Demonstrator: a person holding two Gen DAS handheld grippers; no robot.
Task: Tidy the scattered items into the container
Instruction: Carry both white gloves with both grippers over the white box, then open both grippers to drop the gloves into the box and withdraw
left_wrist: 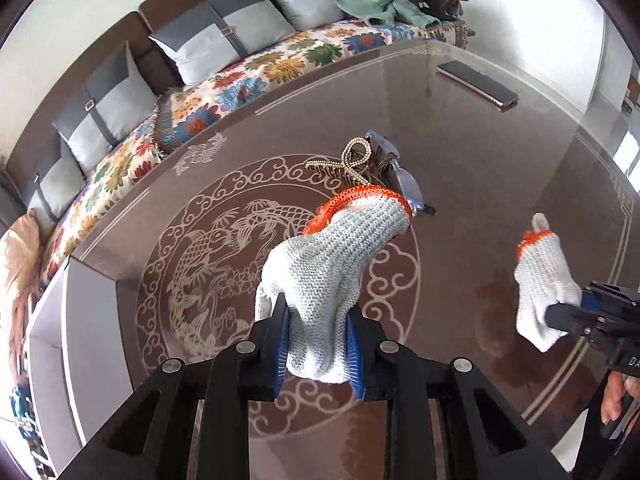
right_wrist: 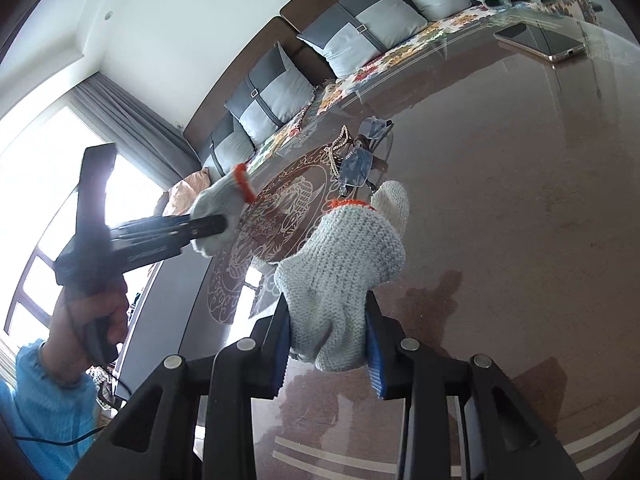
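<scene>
Right now the big brown glass-topped table [left_wrist: 500,184] with its pale carp medallion is filling most of both views, and a sofa [left_wrist: 248,76] with a flowered throw and grey cushions is running along its far edge from nine to twelve o'clock. At eight o'clock in the left wrist view, a grey open-topped box [left_wrist: 84,320] is sitting against the table's edge. A dark flat phone [left_wrist: 478,85] is lying near the far corner at one o'clock.

Each black gripper with blue pads is clamping its own white knitted work glove with an orange cuff. The left gripper [left_wrist: 318,350] is squeezing the finger end of the left glove [left_wrist: 332,272], cuff pointing away over the table. The right gripper [right_wrist: 328,350] is pinching the right glove [right_wrist: 344,276] the same way; both are hanging above the tabletop, well apart.

Just beyond the cuffs, at twelve o'clock, a beaded gold hair clip [left_wrist: 352,164] and a pair of blue-lensed glasses [left_wrist: 404,176] are lying together on the glass.
</scene>
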